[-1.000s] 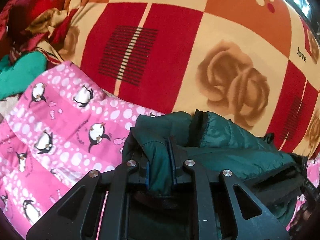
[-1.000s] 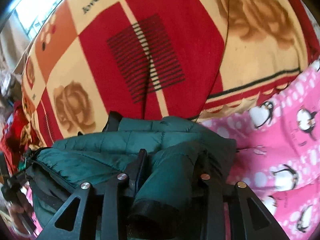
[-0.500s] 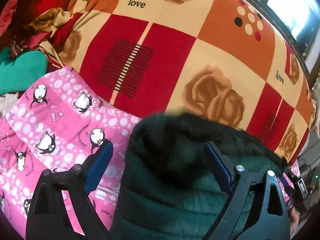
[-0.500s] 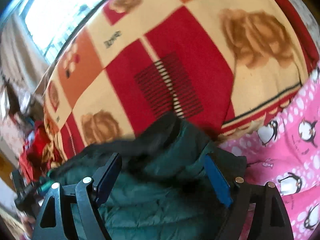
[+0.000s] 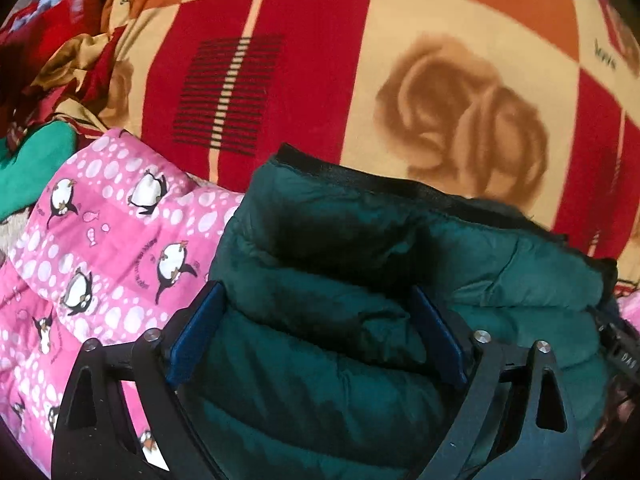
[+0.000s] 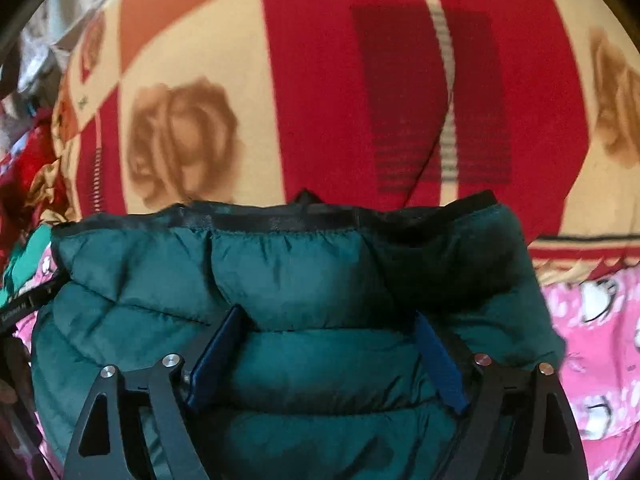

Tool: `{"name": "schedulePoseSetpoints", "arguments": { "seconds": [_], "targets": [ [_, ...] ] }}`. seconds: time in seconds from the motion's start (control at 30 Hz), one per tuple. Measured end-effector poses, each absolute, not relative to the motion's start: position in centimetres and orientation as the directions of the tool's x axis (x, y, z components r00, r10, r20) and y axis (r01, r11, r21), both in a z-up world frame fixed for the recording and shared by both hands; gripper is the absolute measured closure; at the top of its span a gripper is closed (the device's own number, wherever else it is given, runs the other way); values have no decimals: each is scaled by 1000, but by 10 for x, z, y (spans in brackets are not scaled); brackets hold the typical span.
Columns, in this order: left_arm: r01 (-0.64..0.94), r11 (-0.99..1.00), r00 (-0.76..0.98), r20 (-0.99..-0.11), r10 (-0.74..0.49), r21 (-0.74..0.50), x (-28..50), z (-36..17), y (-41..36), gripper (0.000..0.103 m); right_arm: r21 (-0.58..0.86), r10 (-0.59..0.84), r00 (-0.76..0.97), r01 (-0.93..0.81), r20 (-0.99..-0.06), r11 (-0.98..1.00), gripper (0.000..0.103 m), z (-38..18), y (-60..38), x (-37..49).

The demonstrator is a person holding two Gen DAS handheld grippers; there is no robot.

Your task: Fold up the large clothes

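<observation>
Dark green quilted jacket [image 5: 360,280] lies bunched in a thick folded stack on the pink penguin-print blanket [image 5: 100,248], its black-trimmed edge [image 6: 280,220] turned toward the red, cream and orange rose-patterned spread [image 5: 440,100] beyond. Padding is puffy; the top layer bulges upward instead of lying flat.

Left gripper [image 5: 316,340]: jaws wide and opening, blue pads standing either side of a quilted ridge. No pinch visible; fabric swells up between them but the pads do not appear to press it. Right gripper [image 6: 324,356]: same picture, jaws spread and opening, jacket bulk between them, nothing clamped. A sliver of the other tool shows at the left edge of the right wrist view (too little to read).

Step in hand, as judged: release after laying a fold over. Both tools letting go of the doubled jacket at once.

Next move likely calls for lifting both grippers clear without snagging the slippery shell, then either pressing the stack down to flatten trapped air or taking a fresh hold at the edges for another fold. Puffy fill may spring back open once unattended; worth watching.

Outward: crumpled red and gold cloth [image 5: 60,52] and a bright green fabric piece [image 5: 32,168] at far left, not involved.
</observation>
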State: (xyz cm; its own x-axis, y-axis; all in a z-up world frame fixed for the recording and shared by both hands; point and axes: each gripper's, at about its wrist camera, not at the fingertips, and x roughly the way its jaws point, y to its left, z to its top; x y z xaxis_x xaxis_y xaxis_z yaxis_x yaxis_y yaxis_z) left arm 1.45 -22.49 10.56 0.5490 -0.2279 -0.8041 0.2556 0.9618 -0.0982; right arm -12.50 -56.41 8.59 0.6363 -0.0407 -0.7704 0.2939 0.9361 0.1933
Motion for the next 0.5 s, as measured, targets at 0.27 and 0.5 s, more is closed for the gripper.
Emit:
{"name": "schedulePoseSetpoints", "arguments": {
  "seconds": [0.27,0.5],
  "targets": [
    [246,966,567,-796,-213,-83,21,93,-229,2,207,-34,645,294,-763,933,15,95,-564,-132],
    [245,965,577,-787,-219,-89,20,91,-229,1,214,-89,678,349,-729,912,15,97,-586,-165]
  ]
}}
